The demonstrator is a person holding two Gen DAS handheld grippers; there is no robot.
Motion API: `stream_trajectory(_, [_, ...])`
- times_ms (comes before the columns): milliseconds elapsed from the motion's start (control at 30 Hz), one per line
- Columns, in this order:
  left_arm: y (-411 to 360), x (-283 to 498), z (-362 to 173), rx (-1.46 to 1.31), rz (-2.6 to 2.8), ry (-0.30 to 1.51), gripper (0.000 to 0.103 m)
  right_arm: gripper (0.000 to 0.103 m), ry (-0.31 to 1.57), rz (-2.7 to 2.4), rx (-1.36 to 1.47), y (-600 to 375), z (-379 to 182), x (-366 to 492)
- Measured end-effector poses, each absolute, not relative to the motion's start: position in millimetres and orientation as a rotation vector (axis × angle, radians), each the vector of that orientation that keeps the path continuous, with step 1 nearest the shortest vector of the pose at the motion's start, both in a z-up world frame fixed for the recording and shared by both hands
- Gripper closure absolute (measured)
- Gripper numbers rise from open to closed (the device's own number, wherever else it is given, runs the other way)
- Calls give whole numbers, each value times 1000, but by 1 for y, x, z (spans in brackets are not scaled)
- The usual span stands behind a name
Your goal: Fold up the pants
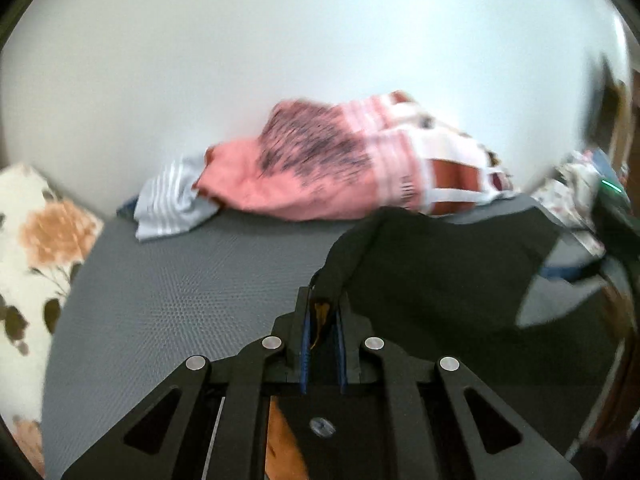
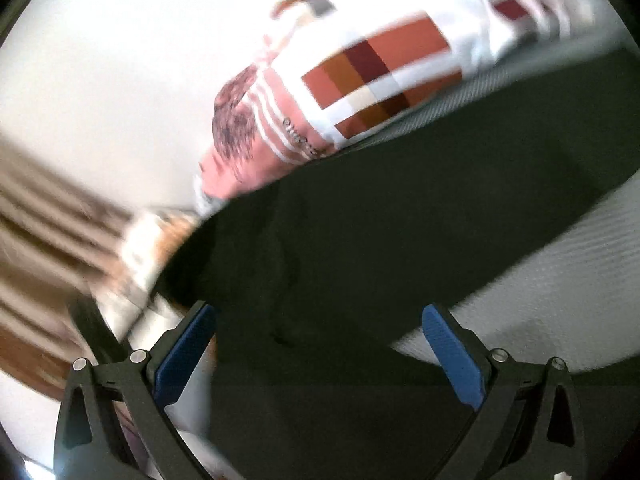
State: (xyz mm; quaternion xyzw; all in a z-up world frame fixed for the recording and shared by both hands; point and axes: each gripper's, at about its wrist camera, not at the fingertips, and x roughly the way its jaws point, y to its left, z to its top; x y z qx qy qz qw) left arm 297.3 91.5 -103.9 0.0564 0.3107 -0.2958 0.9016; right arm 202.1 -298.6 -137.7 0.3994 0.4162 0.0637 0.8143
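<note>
The dark pants (image 1: 440, 272) lie across the right half of a grey mat (image 1: 180, 292). My left gripper (image 1: 323, 300) is shut on a bunched edge of the pants and holds it just above the mat. In the right wrist view the pants (image 2: 360, 240) fill the middle as a wide dark band. My right gripper (image 2: 320, 320) is open, its blue pads (image 2: 188, 356) on either side of the cloth, which passes between and under them. Both views are blurred.
A pile of pink, striped and checked clothes (image 1: 320, 164) lies at the back of the mat against a white wall, also in the right wrist view (image 2: 360, 76). A floral cloth (image 1: 36, 248) lies to the left of the mat.
</note>
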Motion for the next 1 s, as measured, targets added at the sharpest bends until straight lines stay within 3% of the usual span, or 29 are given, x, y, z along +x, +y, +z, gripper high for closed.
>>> stream_trajectory(100, [89, 249, -92, 140, -637, 591, 93, 0, 899, 190, 1062, -318, -149, 233])
stream_trajectory(300, [93, 184, -93, 72, -657, 606, 92, 1, 928, 138, 1187, -342, -168, 275])
stream_trajectory(367, [96, 174, -97, 43, -653, 630, 92, 10, 943, 106, 1217, -351, -178, 287])
stream_trajectory(467, [101, 163, -103, -12, -646, 670, 92, 48, 986, 129, 1227, -355, -191, 308])
stream_trajectory(500, [102, 160, -105, -20, -634, 681, 92, 77, 1007, 102, 1226, -356, -198, 310])
stream_trajectory(533, [104, 159, -107, -29, -623, 692, 92, 96, 1022, 87, 1221, -355, -199, 309])
stream_trajectory(833, [138, 144, -127, -34, -518, 798, 92, 97, 873, 102, 974, -309, -132, 161])
stream_trajectory(1000, [146, 130, -151, 3, -471, 859, 92, 97, 931, 107, 916, -275, -146, 91])
